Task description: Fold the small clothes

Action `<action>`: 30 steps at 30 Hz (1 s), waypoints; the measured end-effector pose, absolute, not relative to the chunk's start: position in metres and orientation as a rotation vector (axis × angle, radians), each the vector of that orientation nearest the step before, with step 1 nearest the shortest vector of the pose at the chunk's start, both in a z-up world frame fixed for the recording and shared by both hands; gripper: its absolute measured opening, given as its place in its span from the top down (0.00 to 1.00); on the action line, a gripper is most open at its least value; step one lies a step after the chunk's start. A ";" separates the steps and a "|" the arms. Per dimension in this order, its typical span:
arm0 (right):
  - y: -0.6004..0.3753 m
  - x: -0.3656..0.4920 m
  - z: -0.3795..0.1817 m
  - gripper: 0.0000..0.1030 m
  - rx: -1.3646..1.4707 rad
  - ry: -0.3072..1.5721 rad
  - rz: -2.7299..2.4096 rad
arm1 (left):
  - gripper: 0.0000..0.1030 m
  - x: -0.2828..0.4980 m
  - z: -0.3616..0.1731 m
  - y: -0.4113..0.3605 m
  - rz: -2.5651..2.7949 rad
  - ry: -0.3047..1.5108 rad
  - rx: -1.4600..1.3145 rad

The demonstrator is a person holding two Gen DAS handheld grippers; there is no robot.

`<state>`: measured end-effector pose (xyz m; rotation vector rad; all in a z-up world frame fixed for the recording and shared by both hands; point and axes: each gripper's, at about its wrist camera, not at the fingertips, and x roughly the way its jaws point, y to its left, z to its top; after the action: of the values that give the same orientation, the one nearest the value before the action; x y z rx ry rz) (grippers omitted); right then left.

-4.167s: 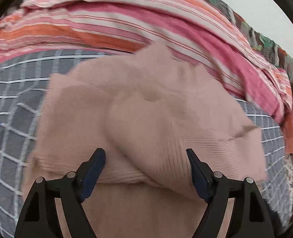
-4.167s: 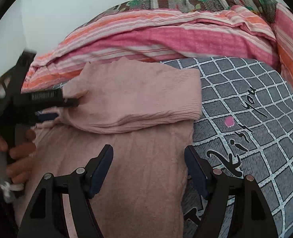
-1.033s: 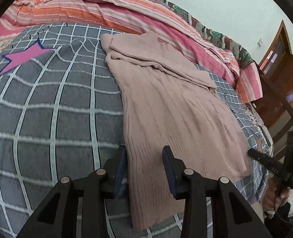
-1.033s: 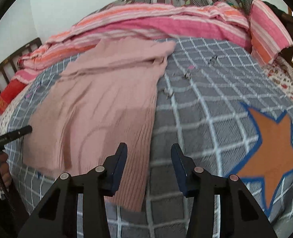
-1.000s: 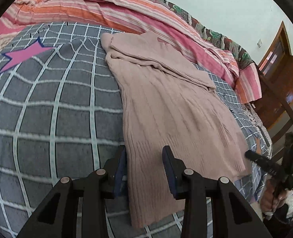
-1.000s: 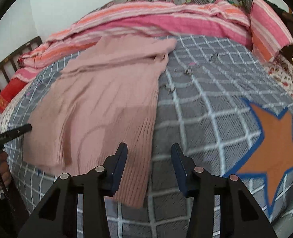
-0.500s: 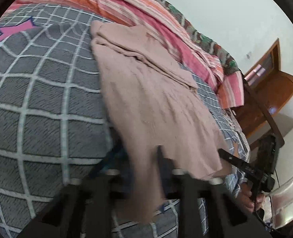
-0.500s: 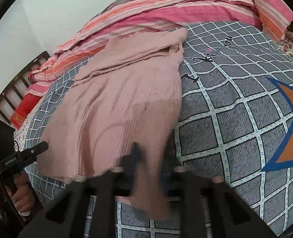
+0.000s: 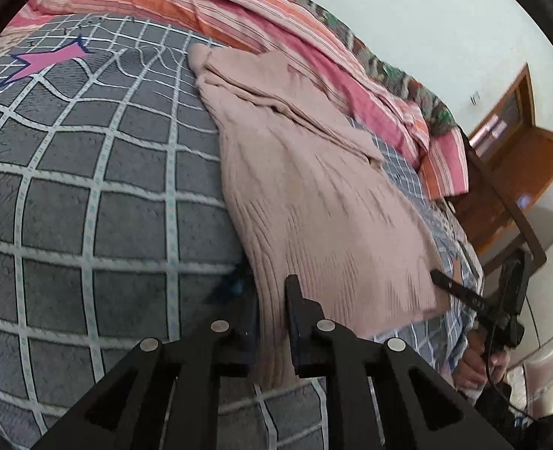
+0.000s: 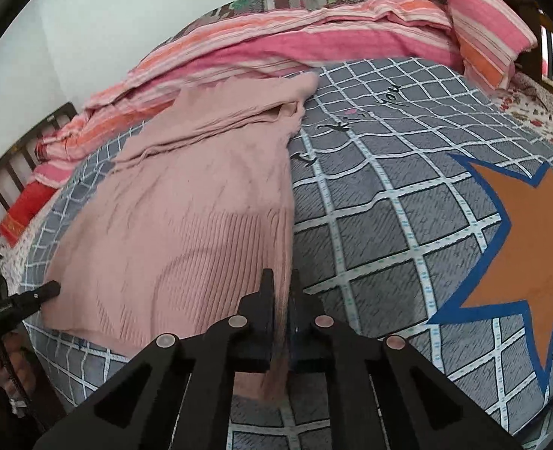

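Observation:
A pale pink knit sweater lies lengthwise on the grey checked bedspread, its sleeves folded across the far end. My left gripper is shut on the sweater's near left hem corner. In the right wrist view the sweater lies the same way, and my right gripper is shut on its near right hem corner. The hem between the two corners is lifted a little off the bed. Each gripper shows in the other's view, the right one and the left one.
A pink and orange striped quilt is bunched along the far side of the bed. An orange star is printed on the bedspread at the right. A wooden chair and a door stand beyond the bed's right edge.
Both grippers closed from open onto the sweater's hem corners and raised the hem slightly. Earlier still, the sleeves were being folded across the chest.

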<state>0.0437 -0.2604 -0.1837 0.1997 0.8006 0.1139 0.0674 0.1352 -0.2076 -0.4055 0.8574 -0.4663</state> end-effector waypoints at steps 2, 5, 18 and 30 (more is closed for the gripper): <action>-0.259 0.041 -0.186 0.81 0.201 0.817 0.143 | 0.83 0.063 -0.209 0.132 -0.478 0.873 -0.379; -0.256 0.035 -0.188 0.67 0.203 0.825 0.179 | 0.80 0.058 -0.213 0.128 -0.474 0.886 -0.367; -0.258 0.035 -0.180 0.96 0.263 0.783 0.165 | 0.91 0.055 -0.205 0.138 -0.385 0.826 -0.535; -0.275 -0.004 -0.142 0.96 0.358 0.680 0.214 | 0.92 0.020 -0.165 0.145 -0.396 0.692 -0.530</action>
<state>-0.0043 -0.2753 -0.1423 0.3578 0.6805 0.2138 0.0196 0.1454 -0.1651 -0.5297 0.6917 -0.3957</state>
